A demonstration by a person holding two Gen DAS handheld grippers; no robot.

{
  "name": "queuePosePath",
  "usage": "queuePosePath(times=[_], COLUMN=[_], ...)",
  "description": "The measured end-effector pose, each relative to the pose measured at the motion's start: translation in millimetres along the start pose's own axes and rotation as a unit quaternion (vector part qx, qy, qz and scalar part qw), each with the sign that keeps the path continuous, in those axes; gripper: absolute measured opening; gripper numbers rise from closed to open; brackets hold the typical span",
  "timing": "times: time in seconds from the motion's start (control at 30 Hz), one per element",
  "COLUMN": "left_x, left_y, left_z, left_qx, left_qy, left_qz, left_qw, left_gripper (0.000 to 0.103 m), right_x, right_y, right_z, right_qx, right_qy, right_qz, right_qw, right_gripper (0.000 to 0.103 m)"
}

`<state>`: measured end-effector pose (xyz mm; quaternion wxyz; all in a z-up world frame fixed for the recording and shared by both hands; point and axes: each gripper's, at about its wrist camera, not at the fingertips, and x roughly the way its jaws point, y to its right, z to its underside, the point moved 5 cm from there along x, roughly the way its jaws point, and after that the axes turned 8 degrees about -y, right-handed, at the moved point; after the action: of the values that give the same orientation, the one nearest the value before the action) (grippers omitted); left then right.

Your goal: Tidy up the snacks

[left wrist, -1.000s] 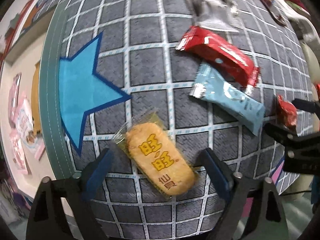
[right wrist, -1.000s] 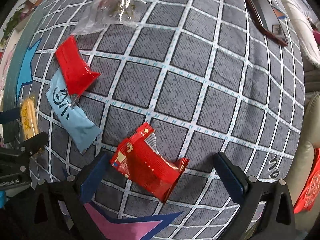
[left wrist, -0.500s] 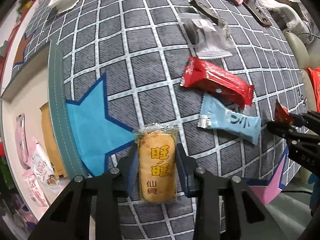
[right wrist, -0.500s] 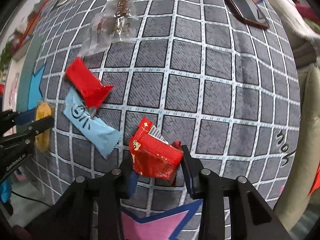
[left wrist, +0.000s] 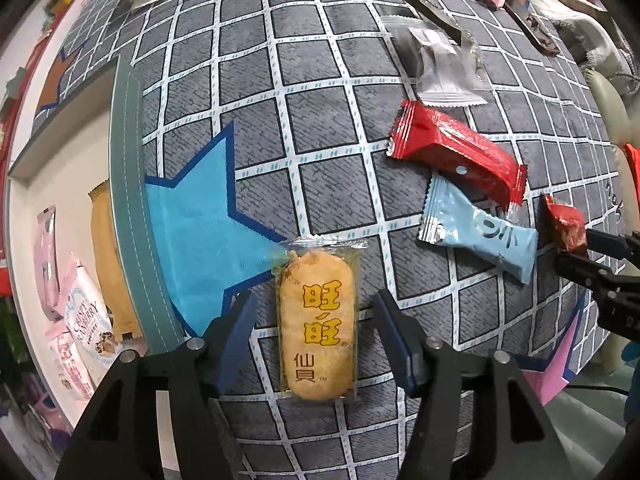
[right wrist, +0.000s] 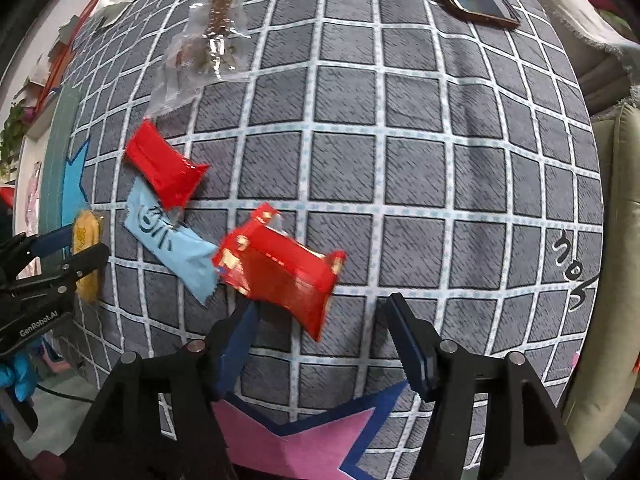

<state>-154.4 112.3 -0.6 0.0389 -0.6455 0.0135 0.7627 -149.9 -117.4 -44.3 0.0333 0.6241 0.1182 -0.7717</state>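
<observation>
The left gripper (left wrist: pixel 316 332) points forward and down over the grey checked cloth (left wrist: pixel 328 128), its jaws apart on either side of the rice cracker (left wrist: pixel 317 326). The cracker, in its clear wrapper, lies lengthwise between the blue pads (left wrist: pixel 236 340) with a gap on each side, its far end beside the tip of the blue star (left wrist: pixel 200 220).

The right gripper (right wrist: pixel 320 332) is angled the same way above the cloth near the pink star (right wrist: pixel 304 436), jaws spread wide. The red packet (right wrist: pixel 280 272) sits tilted just ahead of the left pad, blurred; whether it touches that pad or the cloth cannot be told.

Beyond it the blue pack (right wrist: pixel 168 240) lies with one end under the red bar (right wrist: pixel 164 168), and a clear bag (right wrist: pixel 204 48) lies farther back.
</observation>
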Motion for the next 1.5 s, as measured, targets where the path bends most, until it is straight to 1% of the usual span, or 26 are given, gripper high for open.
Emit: queuePosePath(times=[0.03,0.07,0.1,0.13,0.23,0.27,0.4,0.47,0.5,0.57,0.6,0.63,0.67,0.7,0.73,0.77,0.83,0.9,0.97,1.07,1.13,1.27,1.4,1.5], left_x=[4,0,11,14,22,25,32,31,30,30,31,31,30,29,26,24,22,18,13,3,-3,-16,-28,-31], left_y=[6,4,9,11,15,21,29,34,36,39,41,42,43,45,48,50,52,51,47,39,35,26,11,-9], left_z=[-2,-1,-5,-9,-4,-2,3,5,6,8,9,9,10,11,11,12,14,15,16,16,16,15,10,9], left_qx=[-0.002,-0.002,-0.002,-0.002,0.003,0.015,0.016,0.016,0.016,0.014,0.013,0.014,0.018,0.026,0.035,0.043,0.045,0.031,0.022,0.015,0.013,0.005,-0.007,-0.02], left_qy=[0.003,0.002,0.0,-0.001,-0.003,-0.005,-0.003,-0.001,-0.001,-0.002,-0.004,-0.005,-0.005,-0.002,0.002,0.003,-0.001,0.002,0.012,0.023,0.031,0.049,0.06,0.066], left_qz=[0.001,0.001,0.0,-0.001,-0.003,0.041,0.04,0.042,0.042,0.043,0.044,0.045,0.046,0.046,0.047,0.048,0.066,0.084,0.093,0.098,0.096,0.089,0.09,0.09], left_qw=[1.0,1.0,1.0,1.0,1.0,0.999,0.9991,0.999,0.999,0.999,0.9989,0.9989,0.9988,0.9986,0.9983,0.9979,0.9968,0.996,0.9953,0.9948,0.9948,0.9948,0.9942,0.9936], left_gripper=[0.066,0.067,0.067,0.067,0.069,0.07,0.071,0.071,0.071,0.071,0.071,0.07,0.069,0.06,0.045,0.039,0.039,0.039,0.039,0.039,0.039,0.039,0.039,0.039], right_x=[0,-1,-2,-1,-5,-6,-8,-3,3,3,3,2,1,1,-2,-3,-7,-12,-18,-25,-28,-29,-37,-42], right_y=[1,1,0,-1,-5,-8,-20,-25,-25,-28,-28,-26,-27,-25,-25,-22,-22,-18,-18,-24,-30,-46,-60,-81], right_z=[0,0,0,0,-4,-5,-11,-13,-13,-14,-14,-14,-14,-12,-14,-11,-5,0,8,12,12,12,8,-6], right_qx=[0.0,-0.003,-0.006,-0.009,-0.036,-0.052,-0.107,-0.129,-0.133,-0.134,-0.132,-0.124,-0.117,-0.105,-0.099,-0.085,-0.066,-0.041,-0.017,-0.003,-0.005,-0.018,-0.03,-0.045], right_qy=[-0.001,0.0,0.003,0.006,0.015,0.016,0.019,0.01,-0.002,-0.003,-0.003,-0.001,0.001,0.0,0.001,0.002,0.006,0.012,0.018,0.023,0.021,0.024,0.03,0.033], right_qz=[0.001,0.002,0.004,0.005,0.02,0.03,0.064,0.072,0.072,0.071,0.071,0.067,0.063,0.05,0.045,0.036,0.015,-0.012,-0.04,-0.069,-0.078,-0.084,-0.088,-0.086], right_qw=[1.0,1.0,1.0,1.0,0.999,0.998,0.992,0.989,0.988,0.988,0.989,0.99,0.991,0.993,0.994,0.996,0.998,0.999,0.999,0.997,0.997,0.996,0.995,0.995], right_gripper=[0.066,0.066,0.066,0.066,0.066,0.066,0.066,0.066,0.066,0.063,0.055,0.043,0.037,0.036,0.036,0.036,0.036,0.036,0.036,0.036,0.036,0.036,0.036,0.036])
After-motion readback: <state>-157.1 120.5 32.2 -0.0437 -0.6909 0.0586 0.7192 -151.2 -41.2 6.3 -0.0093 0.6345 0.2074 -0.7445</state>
